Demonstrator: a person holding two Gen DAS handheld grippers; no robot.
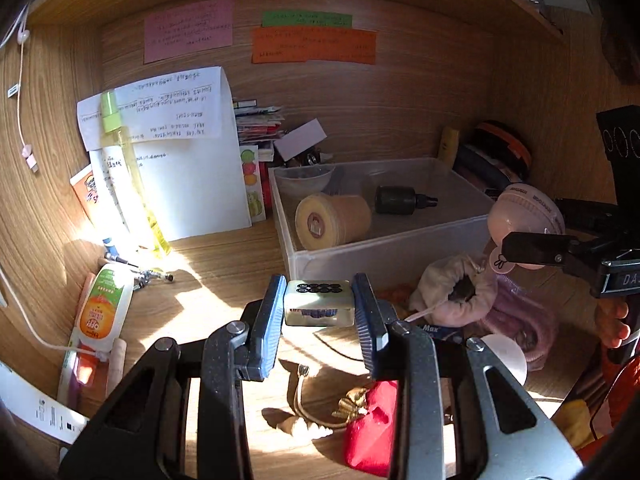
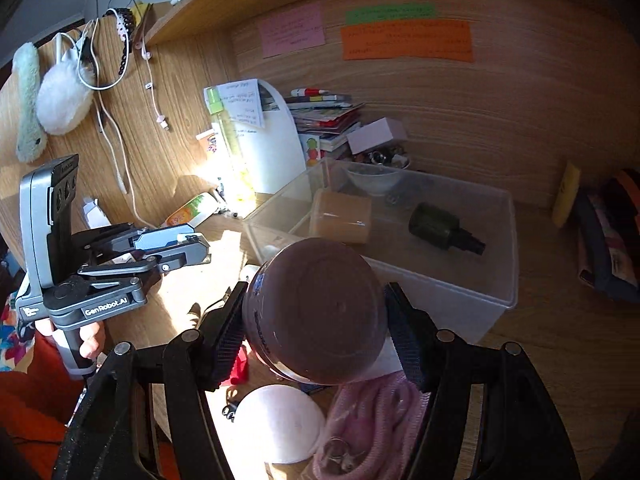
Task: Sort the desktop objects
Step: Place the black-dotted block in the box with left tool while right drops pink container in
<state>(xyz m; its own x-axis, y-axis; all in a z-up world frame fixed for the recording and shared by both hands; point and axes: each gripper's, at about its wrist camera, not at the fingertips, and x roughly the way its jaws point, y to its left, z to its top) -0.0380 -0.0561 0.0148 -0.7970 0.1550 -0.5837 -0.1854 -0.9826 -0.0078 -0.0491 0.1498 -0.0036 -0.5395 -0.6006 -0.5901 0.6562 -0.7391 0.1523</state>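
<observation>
My left gripper (image 1: 319, 307) is shut on a small pale tile (image 1: 319, 300) with dark dots on its top face, held above the wooden desk in front of a clear plastic bin (image 1: 384, 250). In the right wrist view the left gripper (image 2: 198, 245) shows at the left, a hand on its handle. My right gripper (image 2: 316, 300) is shut on a round pink device (image 2: 316, 312), held just before the clear bin (image 2: 452, 286). In the left wrist view the right gripper (image 1: 552, 228) and the pink device (image 1: 524, 212) hang at the bin's right corner.
The bin holds a yellowish roll (image 1: 332, 220), a dark green bottle (image 1: 404, 199) and a clear bowl (image 1: 306, 178). A tall yellow spray bottle (image 1: 120, 160) and an orange tube (image 1: 102, 304) are on the left. A red pouch (image 1: 372, 428), a cloth bag (image 1: 452, 292) and a white ball (image 2: 280, 424) lie near.
</observation>
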